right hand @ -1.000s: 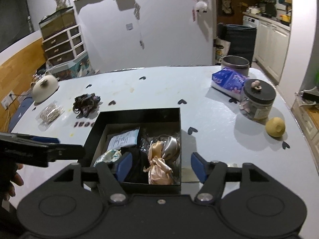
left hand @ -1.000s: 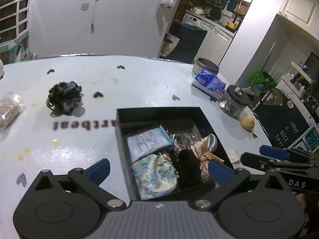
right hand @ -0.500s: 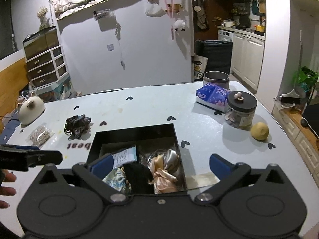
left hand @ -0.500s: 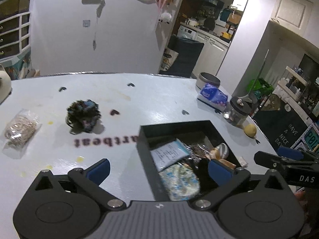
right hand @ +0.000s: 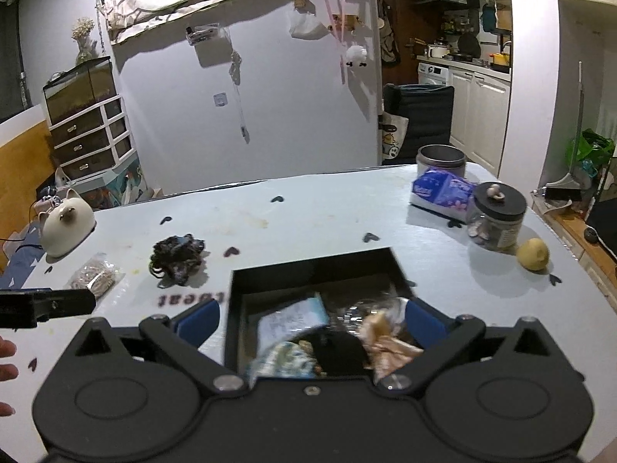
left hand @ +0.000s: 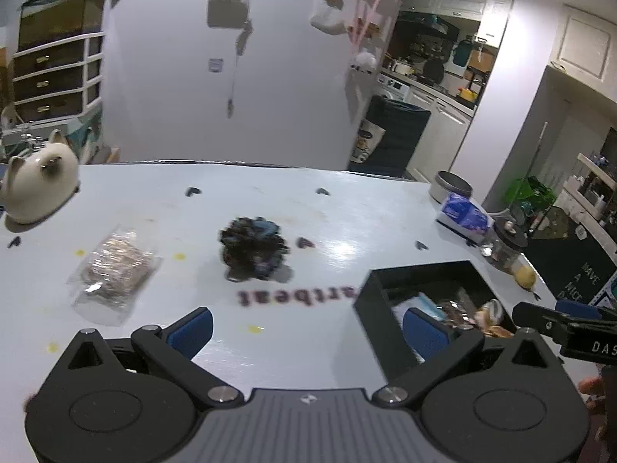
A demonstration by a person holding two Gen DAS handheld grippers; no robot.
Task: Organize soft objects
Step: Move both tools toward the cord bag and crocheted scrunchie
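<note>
Your right hand-held gripper (right hand: 310, 318) stands wide, nothing between its blue pads; it hangs over the near edge of the black box (right hand: 277, 281). Inside the box lie a floral pouch (right hand: 283, 360), a black soft item (right hand: 339, 349), a satin scrunchie (right hand: 381, 337) and a paper packet (right hand: 291, 316). Your left hand-held gripper (left hand: 306, 330) is likewise wide and empty, over bare table (left hand: 347, 216), with the box at its 3 o'clock. Farther out, at 12 o'clock from the left gripper, sits the dark scrunchie bundle (left hand: 252, 249); a clear bag (left hand: 113, 270) lies at 10 o'clock, a cat-shaped pot (left hand: 36, 189) beyond it. At the right view's 2 o'clock stand a lidded jar (right hand: 497, 214) and tissue pack (right hand: 443, 191).
</note>
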